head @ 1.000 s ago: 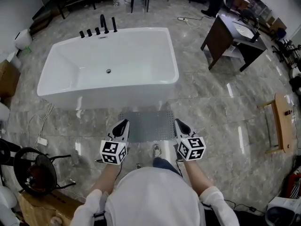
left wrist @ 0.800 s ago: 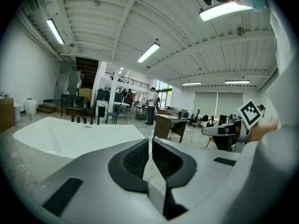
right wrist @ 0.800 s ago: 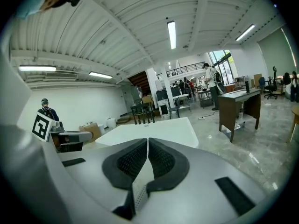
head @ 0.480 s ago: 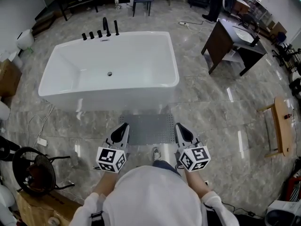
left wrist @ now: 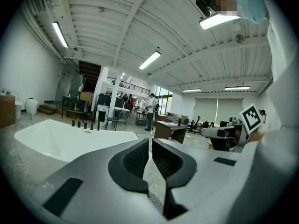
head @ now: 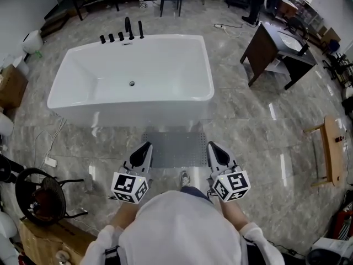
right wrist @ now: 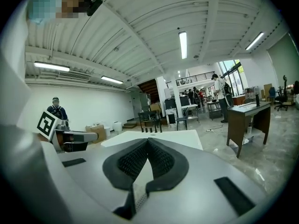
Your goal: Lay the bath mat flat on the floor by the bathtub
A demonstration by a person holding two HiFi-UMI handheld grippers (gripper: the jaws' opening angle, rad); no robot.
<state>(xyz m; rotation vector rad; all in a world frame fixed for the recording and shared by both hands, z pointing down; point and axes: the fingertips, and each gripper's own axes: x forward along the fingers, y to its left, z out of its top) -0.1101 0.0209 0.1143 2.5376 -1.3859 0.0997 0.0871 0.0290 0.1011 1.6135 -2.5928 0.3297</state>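
A grey perforated bath mat [head: 176,148] hangs between my two grippers, in front of the white bathtub [head: 132,76]. My left gripper [head: 145,148] is shut on the mat's left near corner, and my right gripper [head: 213,147] is shut on the right one. In the left gripper view the jaws [left wrist: 150,141] pinch a thin strip of mat [left wrist: 154,186], with the tub [left wrist: 56,139] ahead on the left. The right gripper view shows the same grip [right wrist: 147,141] on the mat edge [right wrist: 140,172], with the tub [right wrist: 156,136] straight ahead. The mat's far edge lies by the tub's foot.
Black taps [head: 124,33] stand at the tub's far rim. A dark wooden vanity [head: 274,47] is at the right, a wooden stool [head: 330,148] further right. A black wheeled stand [head: 38,195] and a cardboard box [head: 11,84] sit at the left. My shoe [head: 183,177] is below the mat.
Both grippers have risen together with the mat's near edge still pinched; their marker cubes now sit a little lower and closer in the head view.
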